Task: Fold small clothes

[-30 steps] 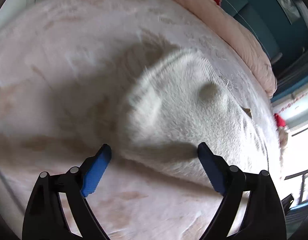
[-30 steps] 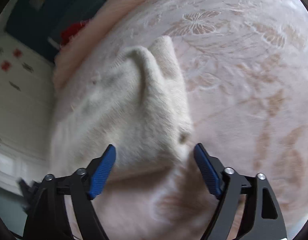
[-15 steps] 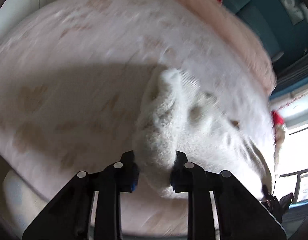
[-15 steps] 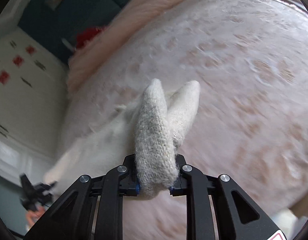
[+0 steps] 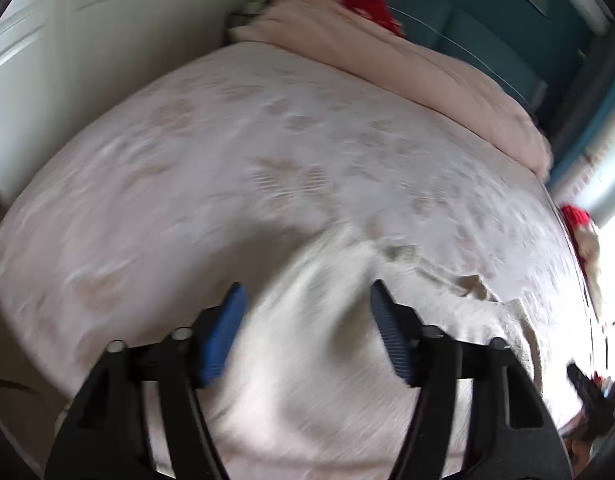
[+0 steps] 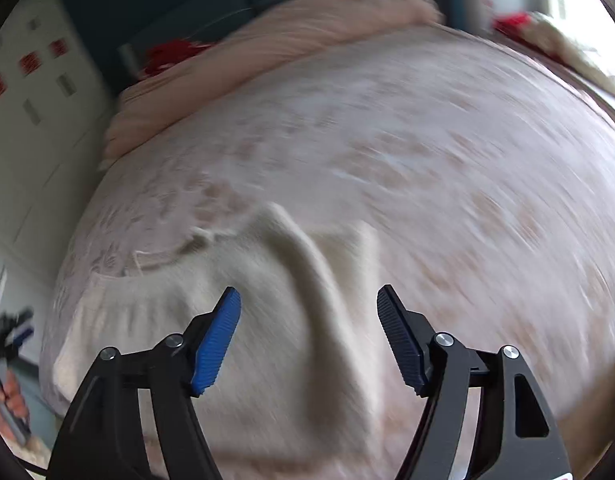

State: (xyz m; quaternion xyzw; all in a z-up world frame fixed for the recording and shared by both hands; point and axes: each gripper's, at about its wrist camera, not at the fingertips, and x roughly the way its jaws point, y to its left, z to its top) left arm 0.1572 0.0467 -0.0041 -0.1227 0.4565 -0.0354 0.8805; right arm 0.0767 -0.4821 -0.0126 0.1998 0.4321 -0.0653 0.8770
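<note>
A fuzzy cream knitted garment point(image 5: 327, 360) is spread on the pale pink patterned bedspread point(image 5: 227, 160) — a raised ridge is seen along its middle in the right wrist view point(image 6: 307, 280). The left gripper point(image 5: 307, 332) is held wide apart above it, nothing gripped. The right gripper point(image 6: 309, 336) is likewise spread wide and empty — both views are blurred.
</note>
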